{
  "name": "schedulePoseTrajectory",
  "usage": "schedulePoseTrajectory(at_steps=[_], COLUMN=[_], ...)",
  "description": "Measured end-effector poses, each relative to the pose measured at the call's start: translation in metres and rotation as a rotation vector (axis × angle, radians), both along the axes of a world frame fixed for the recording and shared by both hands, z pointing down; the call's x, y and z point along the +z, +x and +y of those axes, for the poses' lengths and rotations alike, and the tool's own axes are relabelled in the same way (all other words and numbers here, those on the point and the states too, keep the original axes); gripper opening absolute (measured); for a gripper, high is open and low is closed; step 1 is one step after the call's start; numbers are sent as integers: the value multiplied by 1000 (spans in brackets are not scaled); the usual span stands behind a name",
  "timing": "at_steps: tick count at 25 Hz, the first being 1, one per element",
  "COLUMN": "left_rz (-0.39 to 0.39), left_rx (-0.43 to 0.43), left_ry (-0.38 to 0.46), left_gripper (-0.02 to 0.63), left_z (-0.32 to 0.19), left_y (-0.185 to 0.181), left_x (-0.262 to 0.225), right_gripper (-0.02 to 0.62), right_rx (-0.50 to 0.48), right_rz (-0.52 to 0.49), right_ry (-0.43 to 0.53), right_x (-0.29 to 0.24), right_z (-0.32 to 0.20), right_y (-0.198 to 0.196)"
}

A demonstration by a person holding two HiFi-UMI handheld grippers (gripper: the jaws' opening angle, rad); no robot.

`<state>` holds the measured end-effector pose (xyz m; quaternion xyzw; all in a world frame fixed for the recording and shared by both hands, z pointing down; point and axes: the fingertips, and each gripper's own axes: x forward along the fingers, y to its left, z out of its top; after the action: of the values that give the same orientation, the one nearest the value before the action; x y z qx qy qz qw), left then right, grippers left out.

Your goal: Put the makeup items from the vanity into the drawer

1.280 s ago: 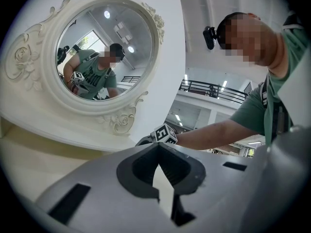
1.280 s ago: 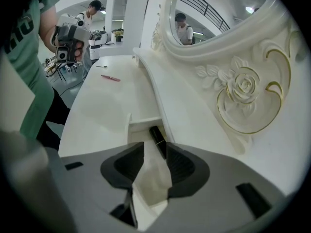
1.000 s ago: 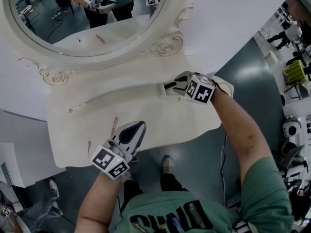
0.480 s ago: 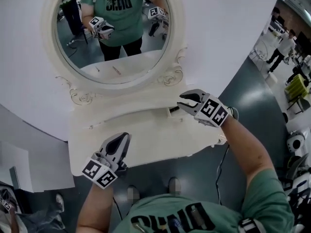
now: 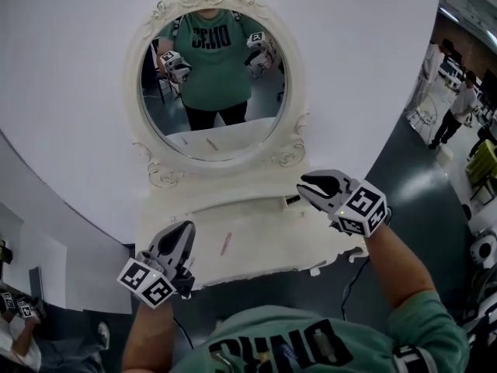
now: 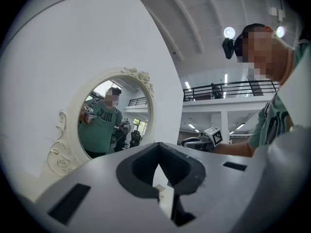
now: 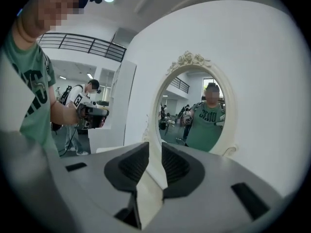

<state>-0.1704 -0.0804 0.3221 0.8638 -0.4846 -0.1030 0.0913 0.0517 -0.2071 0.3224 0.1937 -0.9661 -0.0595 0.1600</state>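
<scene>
A: On the white vanity top, under the round mirror: thin pink stick, long way pointing at the mirror.
B: Nearer which gripper?
A: Left gripper, just beside, jaws together, empty. Right gripper farther, closing on nothing.

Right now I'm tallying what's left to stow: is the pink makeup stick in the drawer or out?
Out: the pink makeup stick lies flat on the vanity top, in front of the mirror.
</scene>
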Motion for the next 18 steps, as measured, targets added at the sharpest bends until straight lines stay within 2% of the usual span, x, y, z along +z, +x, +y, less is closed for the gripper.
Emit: schedulePoseTrajectory(at_steps=[5, 11, 18], left_rz=[-33, -22, 21], left_rx=[-27, -56, -70], left_ry=[12, 9, -9], left_gripper=[8, 8, 8], left_z=[19, 36, 42], left_y=[-9, -17, -18], left_x=[-16, -11, 4], right_gripper=[66, 33, 12], right_rx=[0, 20, 39], right_rz=[-114, -146, -229], right_ry=[-58, -82, -196], right_x=[-12, 8, 34], right_z=[35, 67, 76], right_y=[-10, -24, -29])
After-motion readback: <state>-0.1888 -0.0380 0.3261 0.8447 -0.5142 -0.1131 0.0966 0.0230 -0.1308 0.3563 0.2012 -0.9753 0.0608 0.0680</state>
